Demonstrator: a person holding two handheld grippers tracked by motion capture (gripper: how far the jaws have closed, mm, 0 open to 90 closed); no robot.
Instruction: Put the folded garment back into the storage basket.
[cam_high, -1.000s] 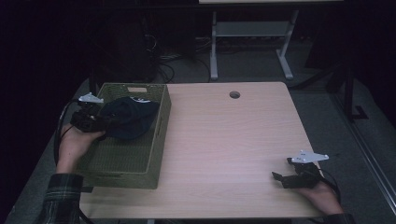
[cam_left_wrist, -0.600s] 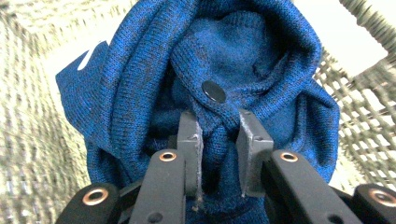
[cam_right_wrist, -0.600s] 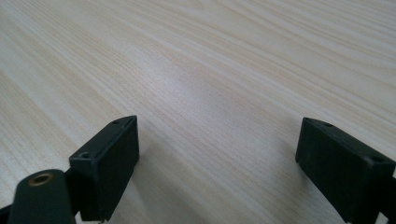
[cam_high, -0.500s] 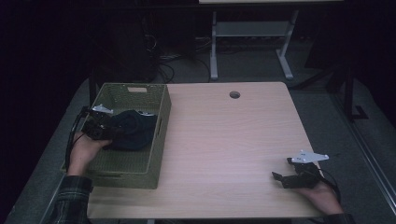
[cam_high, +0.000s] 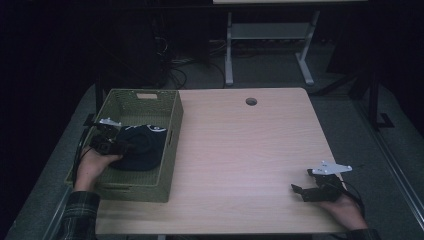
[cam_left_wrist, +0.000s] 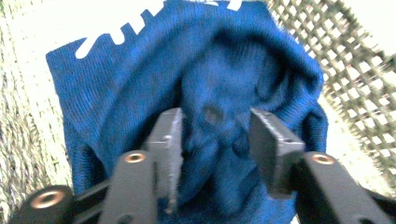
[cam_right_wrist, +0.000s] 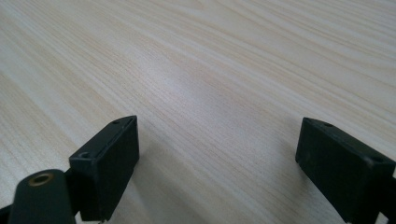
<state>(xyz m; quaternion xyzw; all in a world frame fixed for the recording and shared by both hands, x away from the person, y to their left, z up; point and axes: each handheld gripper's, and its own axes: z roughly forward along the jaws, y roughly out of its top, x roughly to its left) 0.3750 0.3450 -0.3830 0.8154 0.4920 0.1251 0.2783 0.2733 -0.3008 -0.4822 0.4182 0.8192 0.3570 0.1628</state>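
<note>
- The wooden table (cam_high: 250, 150) runs across my high view, pale and bare over most of its top, with a small round hole (cam_high: 251, 101) near its far edge.
- A green woven basket (cam_high: 172, 150) stands on the table's left side, its long walls running away from me, a handle slot cut in the far wall.
- Inside the basket lies a dark blue knitted garment (cam_high: 142, 147) with white markings, bunched on the floor toward the near half; in the left gripper view it spreads (cam_left_wrist: 196, 84) in front of the jaws, the basket's lattice wall (cam_left_wrist: 355, 79) to its right.
- My left gripper (cam_high: 122, 146) is down in the basket at the garment's left edge, hand (cam_high: 95, 162) behind it. Its jaws have just been opening and now stand partly apart; a fold of the blue knit lies between them, and the pads look just clear of it rather than pinching.
- My right gripper (cam_high: 299, 191) rests low over the table's near right corner, well apart from the basket, held by my right hand (cam_high: 342, 207). In the right gripper view (cam_right_wrist: 217, 168) its jaws stand wide apart with bare wood grain between them; it holds nothing.
</note>
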